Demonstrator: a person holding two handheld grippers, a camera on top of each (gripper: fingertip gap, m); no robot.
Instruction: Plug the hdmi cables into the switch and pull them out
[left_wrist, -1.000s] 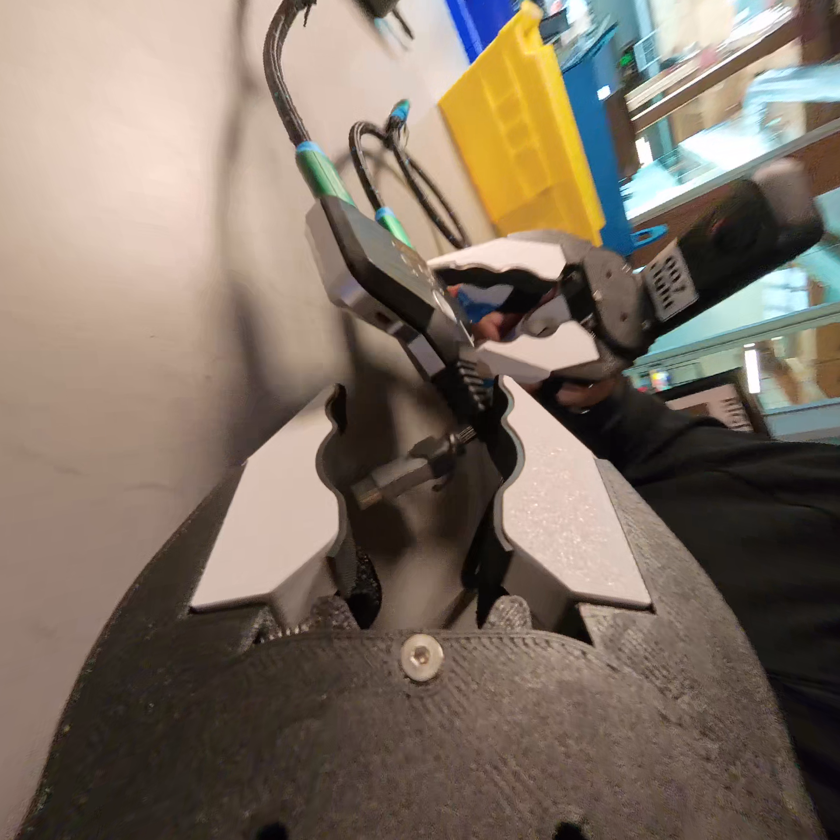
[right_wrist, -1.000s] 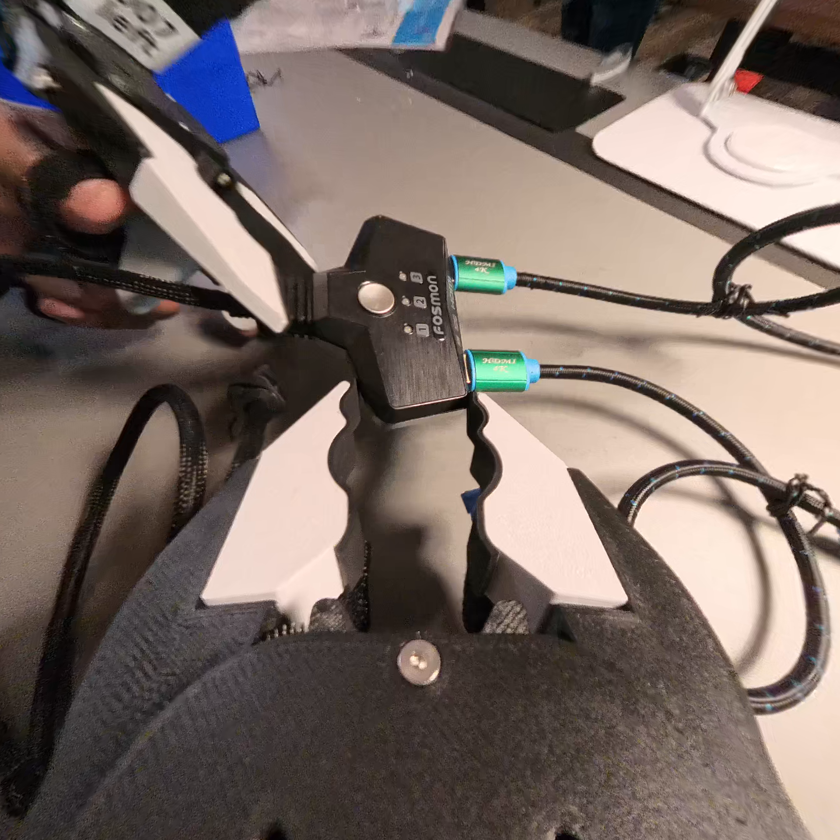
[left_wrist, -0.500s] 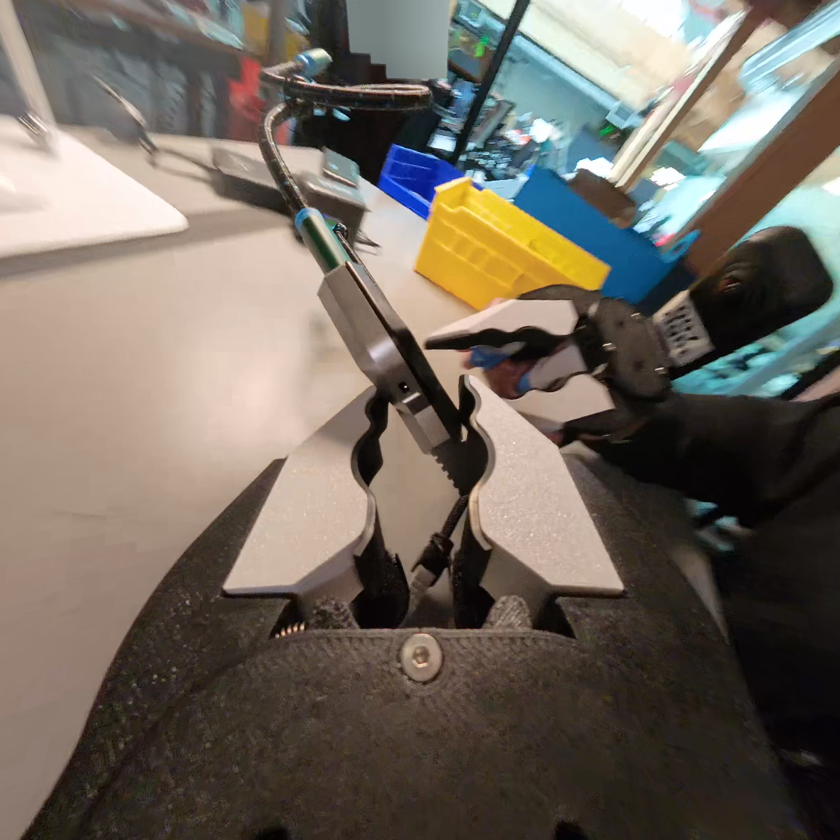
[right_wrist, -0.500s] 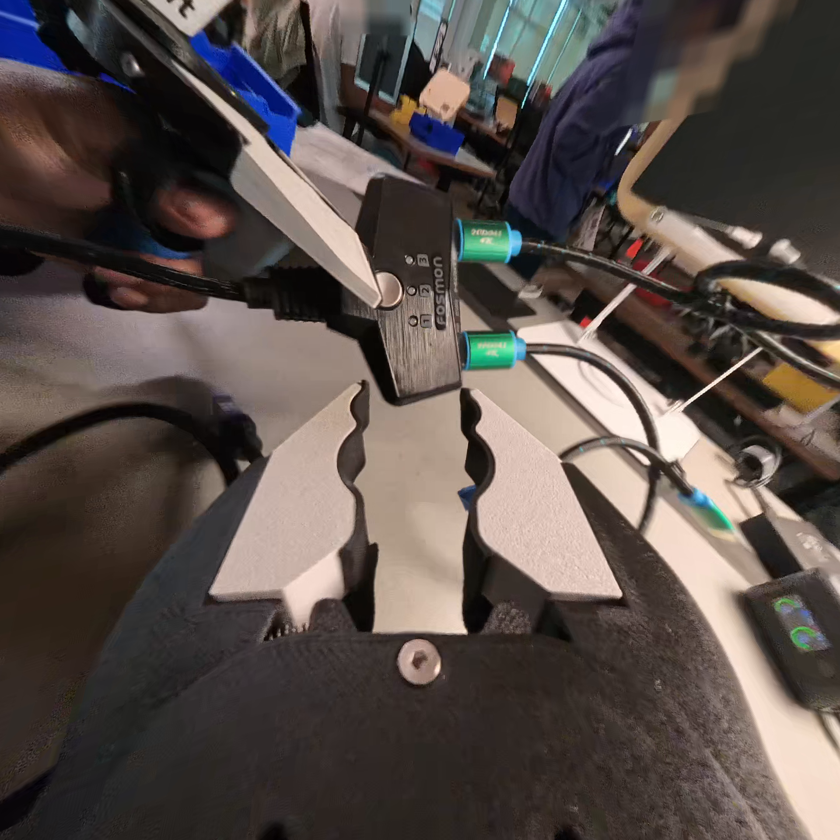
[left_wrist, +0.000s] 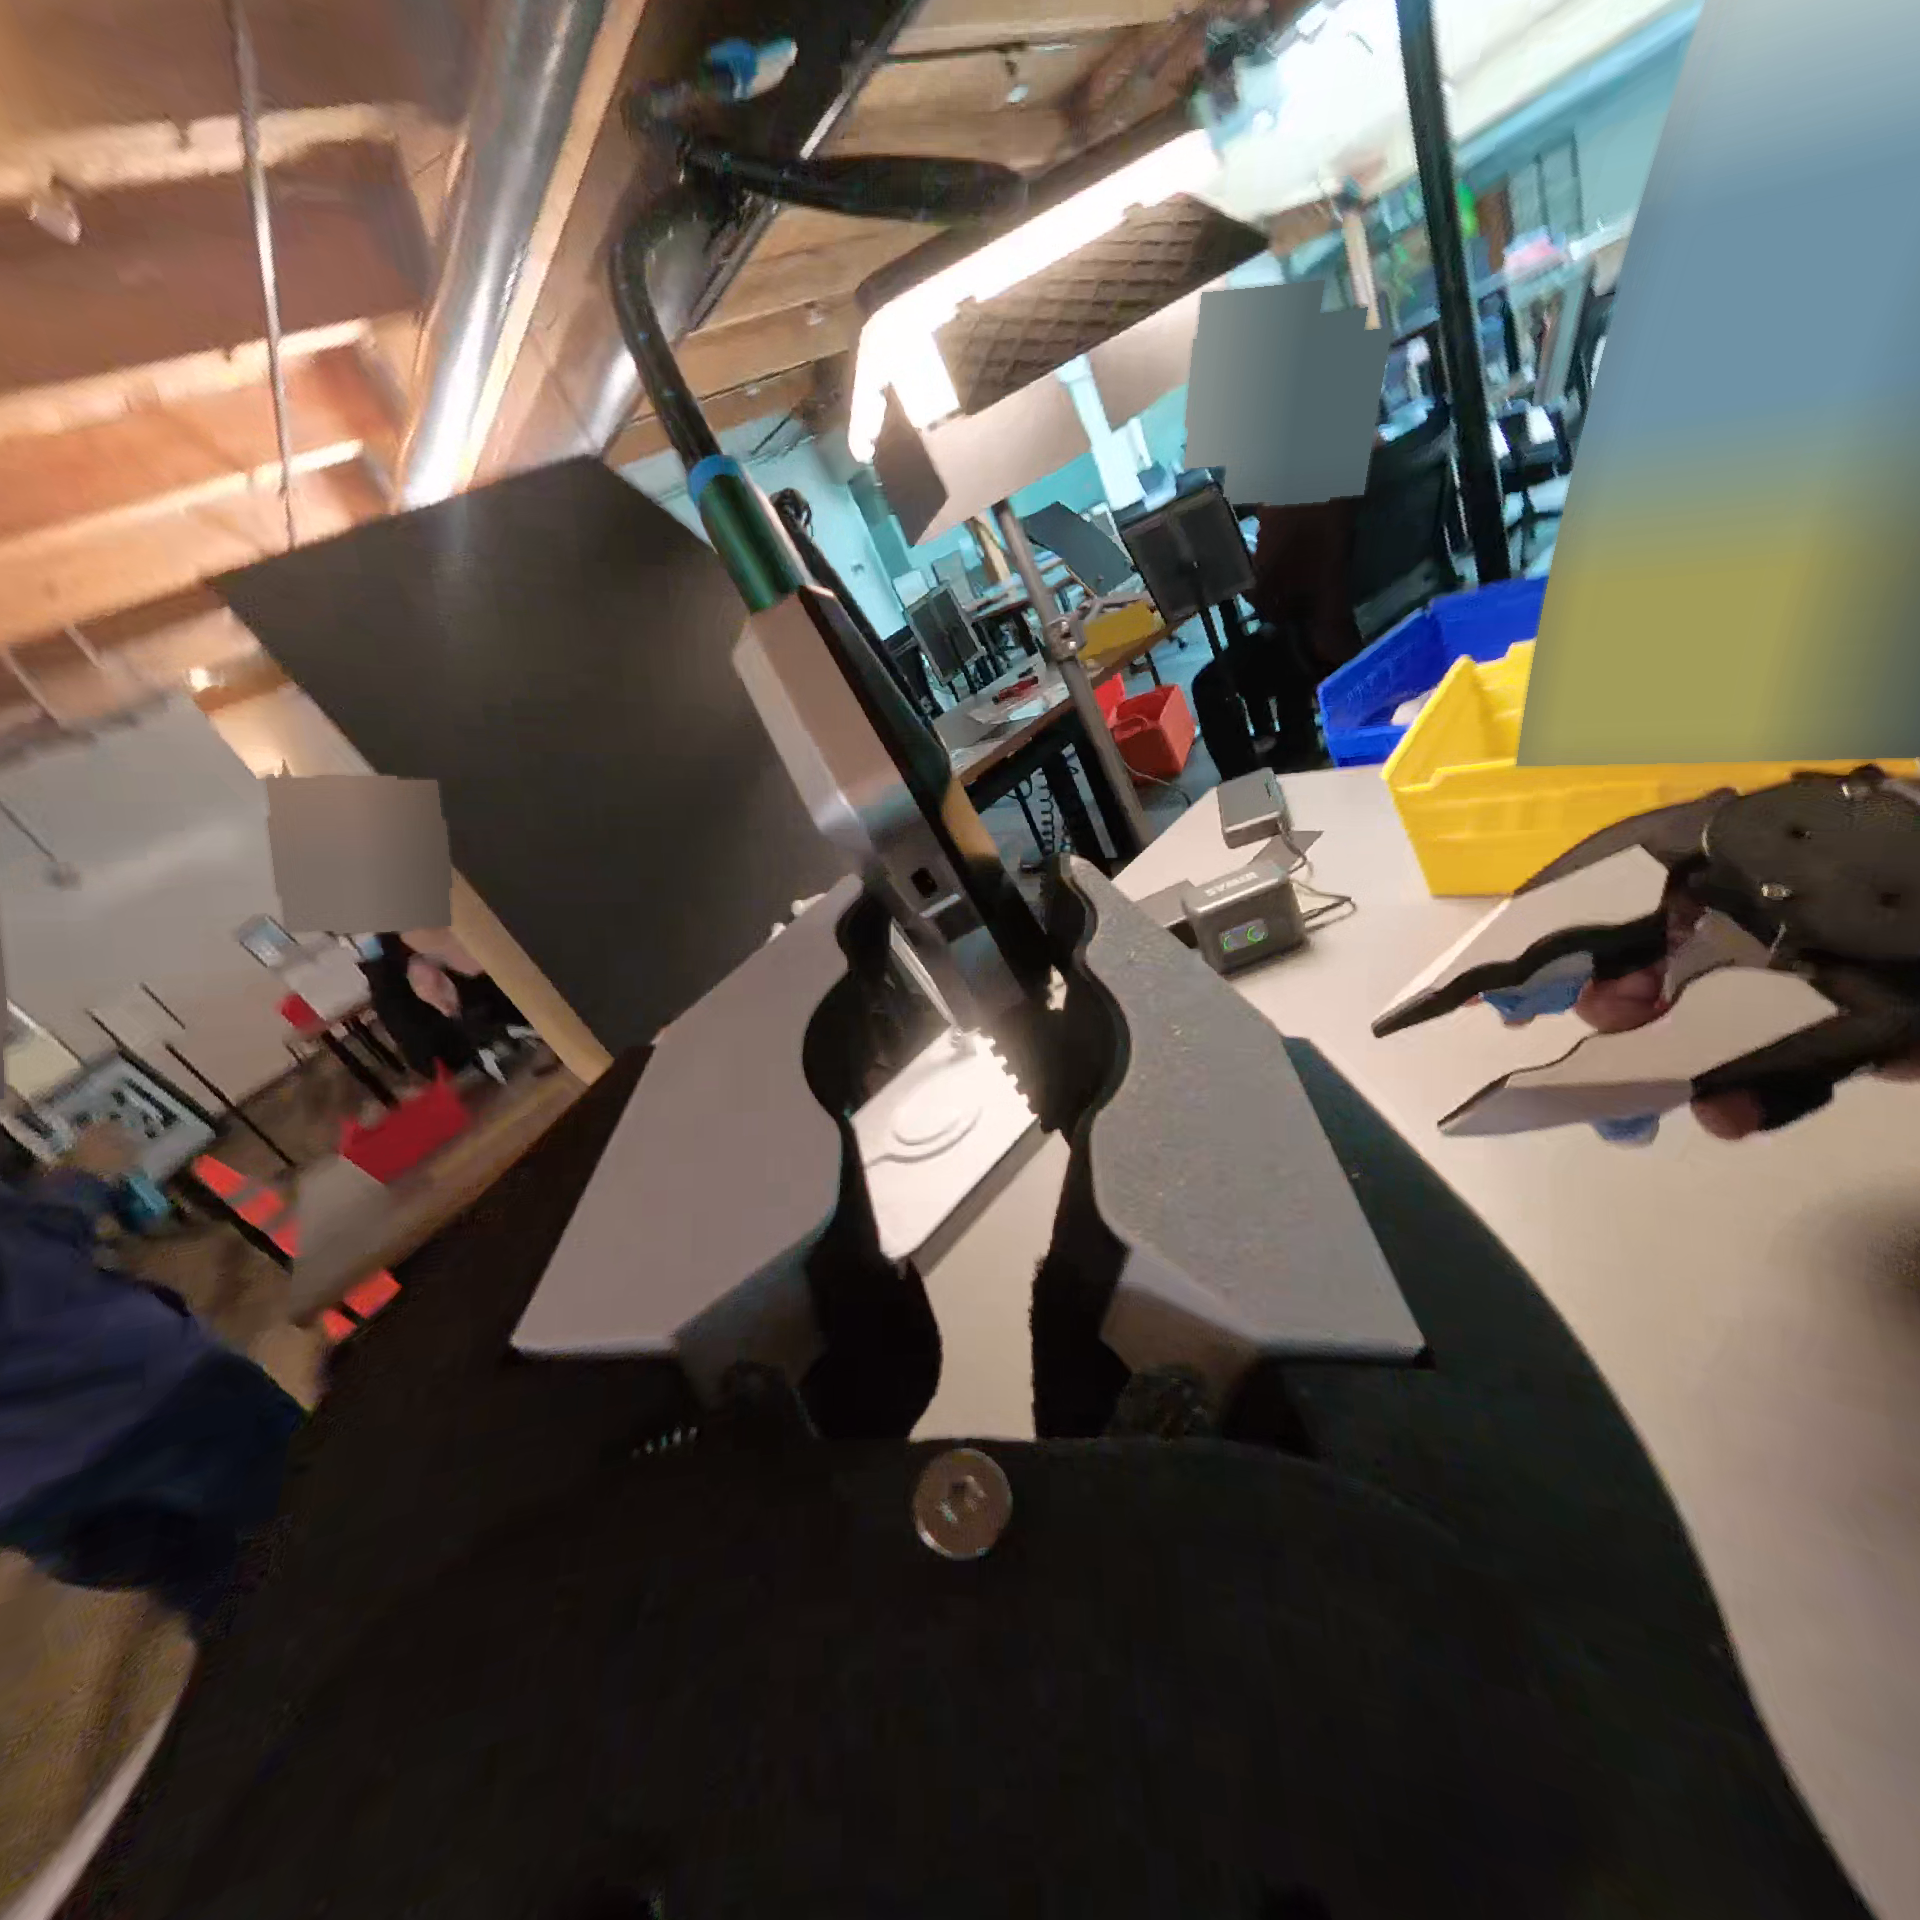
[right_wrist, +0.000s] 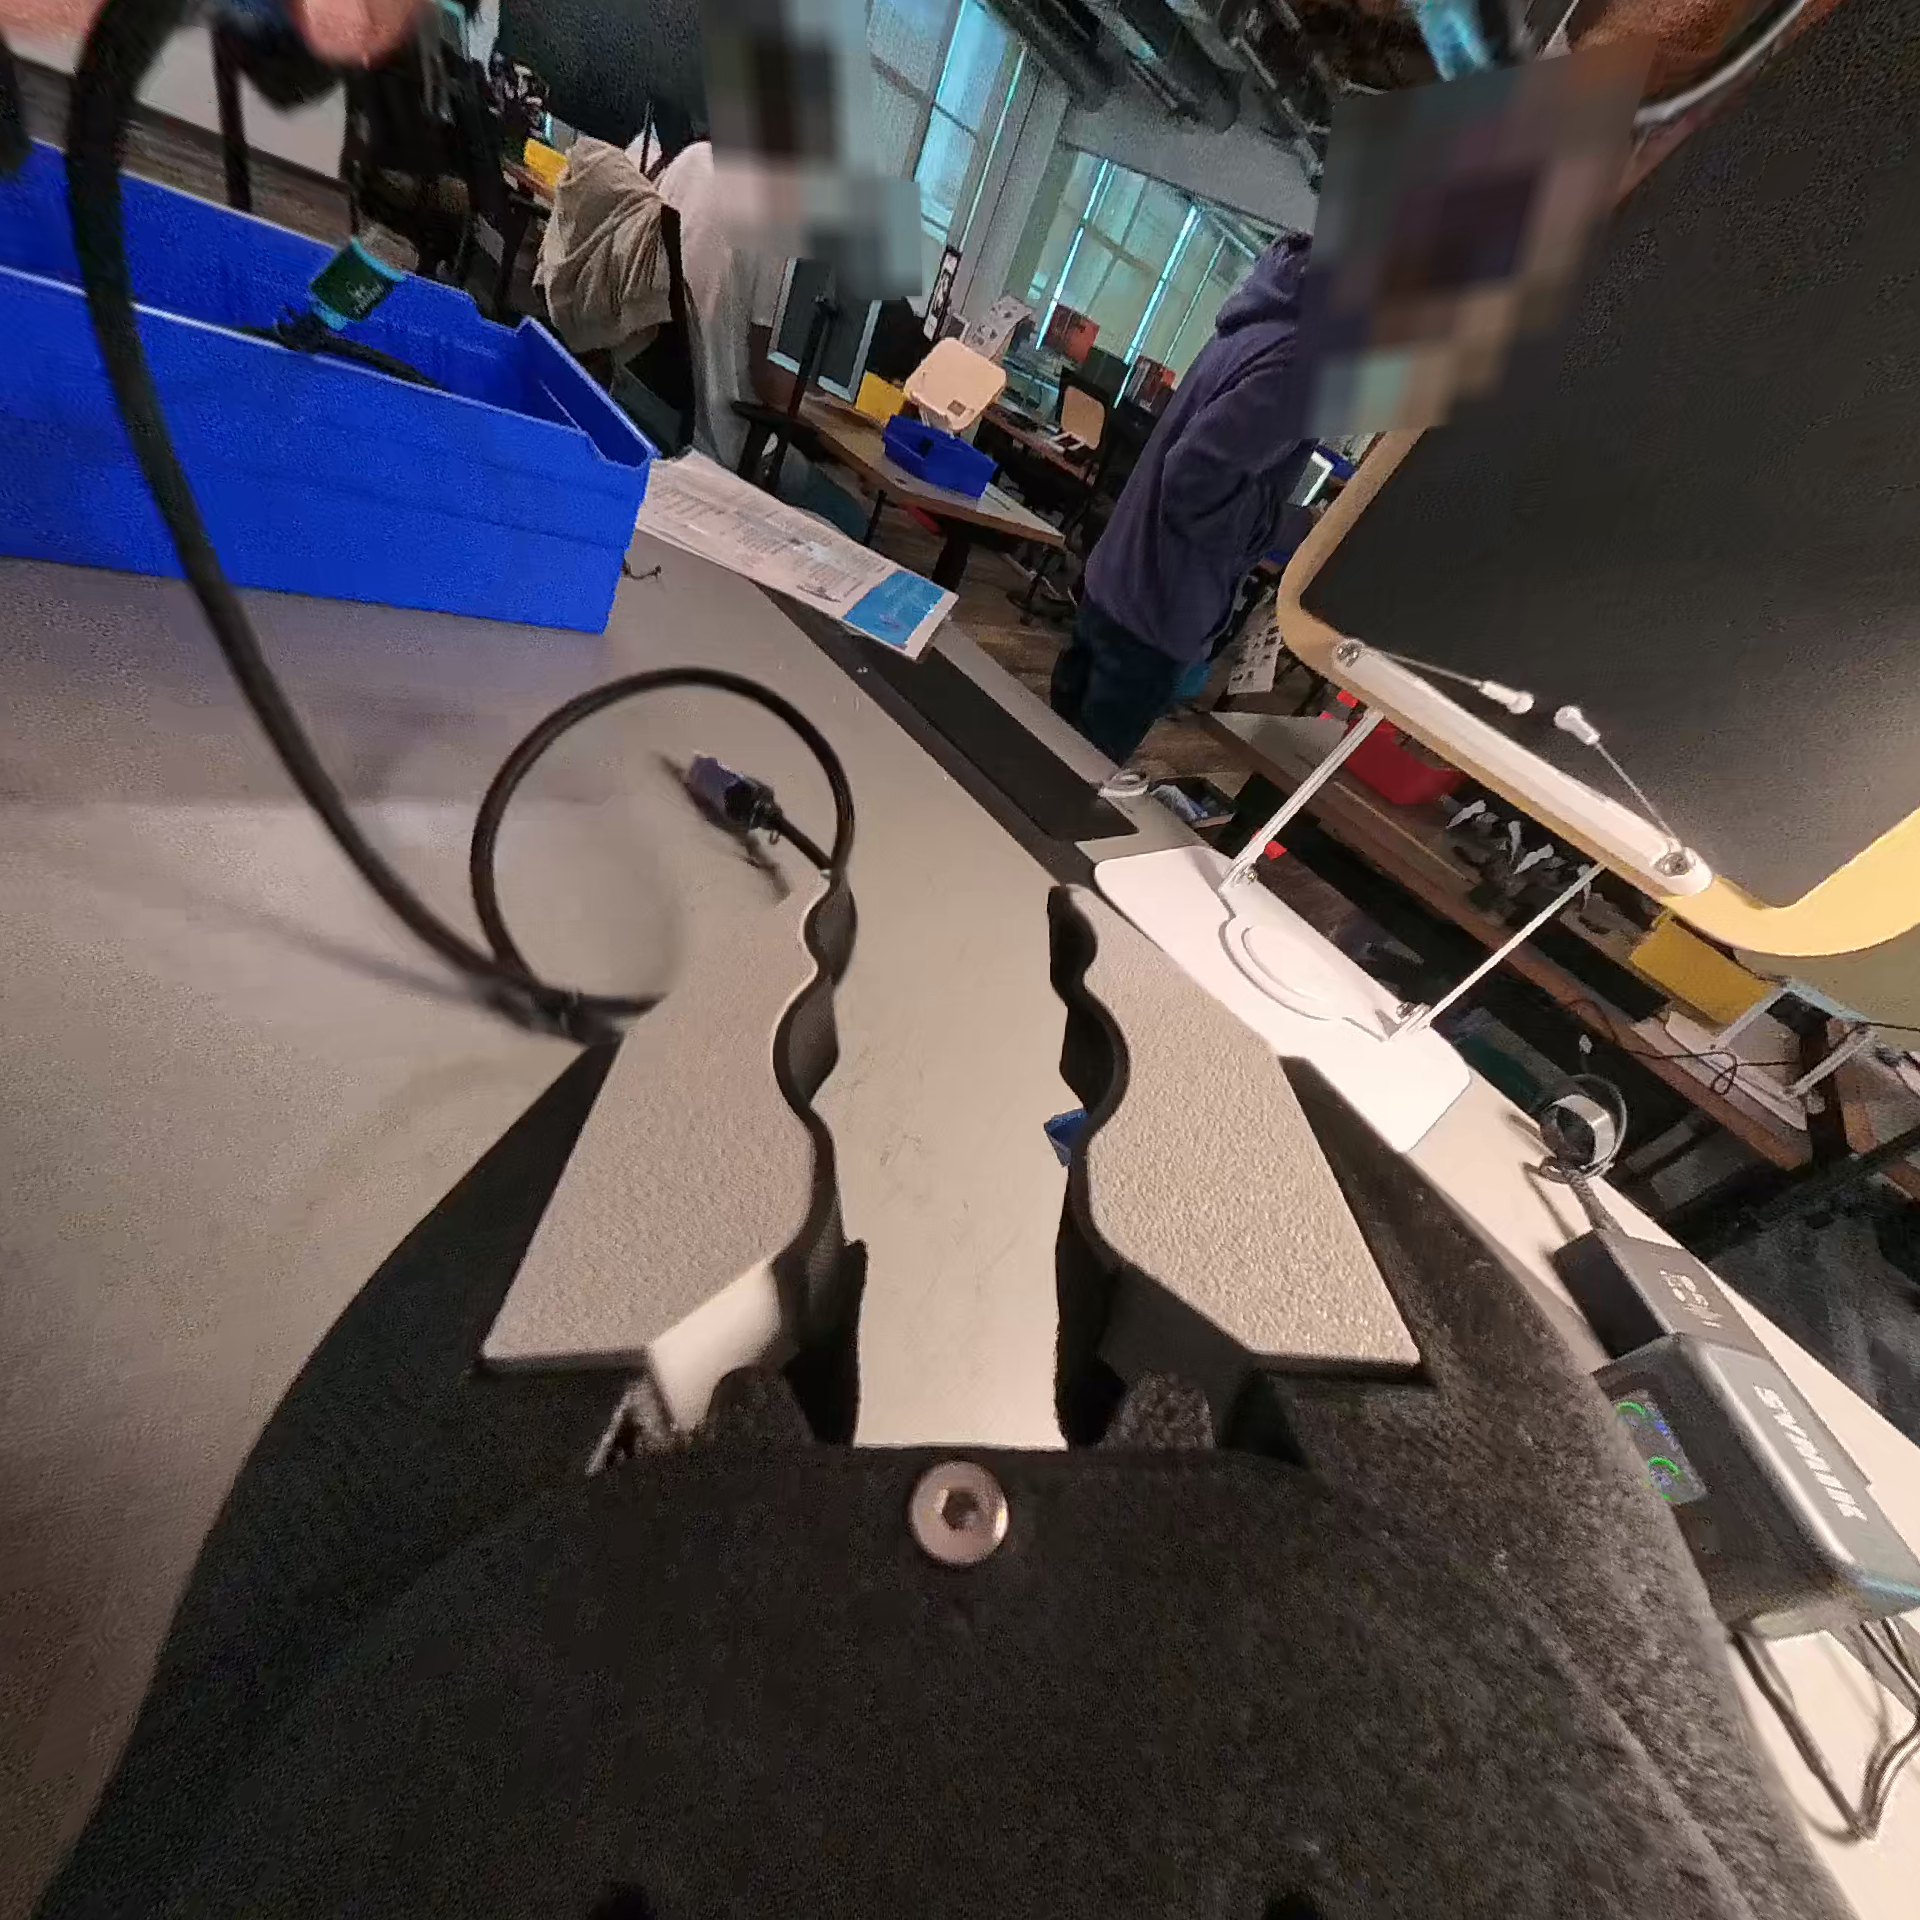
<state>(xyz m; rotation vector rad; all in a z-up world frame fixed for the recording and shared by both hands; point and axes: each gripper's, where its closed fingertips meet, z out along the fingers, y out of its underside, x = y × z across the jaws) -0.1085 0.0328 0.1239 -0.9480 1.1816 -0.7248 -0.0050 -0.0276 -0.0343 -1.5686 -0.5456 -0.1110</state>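
Grey table (right_wrist: 260, 1039) below; switch (left_wrist: 831, 748) pinched edge-on in left gripper (left_wrist: 961, 935) jaws; right gripper (right_wrist: 945, 914) jaws wide, empty.

place: shared workshop or lab | exposed wooden ceiling beams (left_wrist: 187, 343) and a metal duct (left_wrist: 488, 239) running overhead | blue bins (right_wrist: 312, 457) and a yellow bin (left_wrist: 1475, 821) sitting on grey worktables (right_wrist: 312, 790) | people (right_wrist: 1184, 499) standing at further benches
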